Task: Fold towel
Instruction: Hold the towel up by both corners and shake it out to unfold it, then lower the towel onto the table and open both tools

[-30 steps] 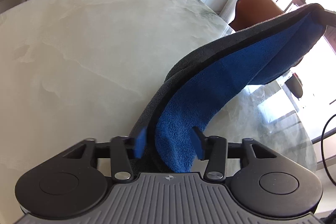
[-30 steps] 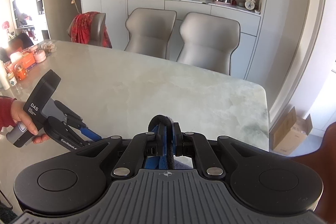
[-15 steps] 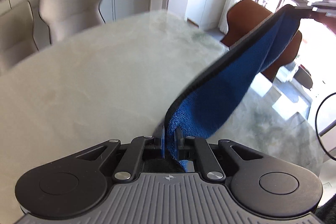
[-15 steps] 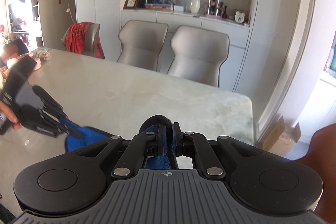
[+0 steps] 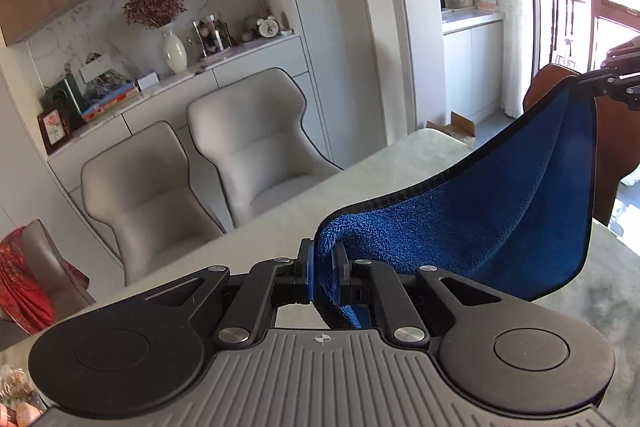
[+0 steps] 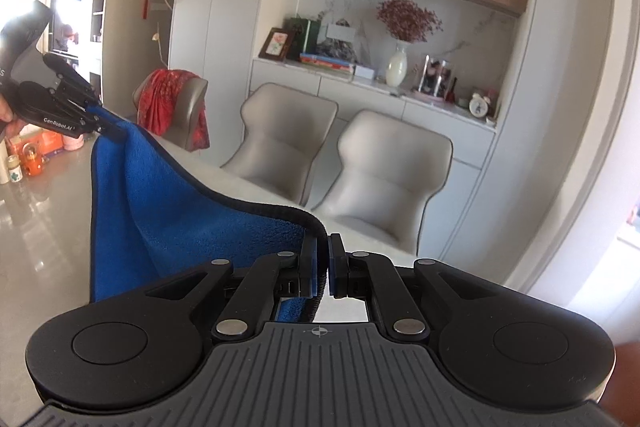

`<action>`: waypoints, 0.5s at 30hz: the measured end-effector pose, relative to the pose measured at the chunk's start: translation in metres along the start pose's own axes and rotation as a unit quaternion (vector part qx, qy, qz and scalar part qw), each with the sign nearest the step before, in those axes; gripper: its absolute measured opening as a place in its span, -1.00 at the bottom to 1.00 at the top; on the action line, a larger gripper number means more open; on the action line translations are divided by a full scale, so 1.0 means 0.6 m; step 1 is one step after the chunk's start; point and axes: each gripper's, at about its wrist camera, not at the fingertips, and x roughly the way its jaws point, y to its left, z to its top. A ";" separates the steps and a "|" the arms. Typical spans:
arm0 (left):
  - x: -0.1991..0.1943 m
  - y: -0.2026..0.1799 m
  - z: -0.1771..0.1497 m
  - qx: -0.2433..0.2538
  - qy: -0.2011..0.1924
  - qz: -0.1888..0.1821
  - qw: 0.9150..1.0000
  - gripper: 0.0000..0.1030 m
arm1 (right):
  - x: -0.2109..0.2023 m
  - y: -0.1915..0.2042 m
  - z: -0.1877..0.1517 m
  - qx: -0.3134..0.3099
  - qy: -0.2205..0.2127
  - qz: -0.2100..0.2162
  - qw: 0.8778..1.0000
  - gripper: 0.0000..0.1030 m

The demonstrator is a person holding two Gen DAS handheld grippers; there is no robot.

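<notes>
While both tongs grip corners, towel [image 5: 480, 227] hangs stretched sideways.

Towel [image 5: 480, 227]: royal blue, black-edged. Counter [image 5: 400, 163]: pale veined marble. Chairs [image 6: 384, 179]: beige. Hand-held gripper [image 5: 323, 267]: black, blue pads.

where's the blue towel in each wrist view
Left wrist: blue towel spans centre to right, from the left gripper up to the right gripper.
Right wrist: towel fills lower left, pinched by the right gripper.
Shared landmark: white vase.
</notes>
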 end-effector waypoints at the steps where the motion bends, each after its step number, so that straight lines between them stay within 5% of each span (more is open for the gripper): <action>1: 0.000 0.005 0.008 0.005 -0.002 0.006 1.000 -0.86 | 0.005 -0.003 0.008 -0.004 -0.005 0.001 1.000 -0.88; 7: -0.012 0.016 -0.002 0.010 -0.002 0.009 1.000 -0.86 | 0.021 -0.005 0.018 -0.029 -0.010 0.020 0.999 -0.88; 12: -0.015 -0.016 -0.074 0.012 0.032 -0.024 0.999 -0.86 | 0.018 0.016 -0.053 -0.033 0.036 0.046 0.998 -0.88; 15: -0.018 -0.055 -0.159 0.033 0.069 -0.079 0.994 -0.86 | 0.004 0.036 -0.113 -0.022 0.072 0.068 0.995 -0.88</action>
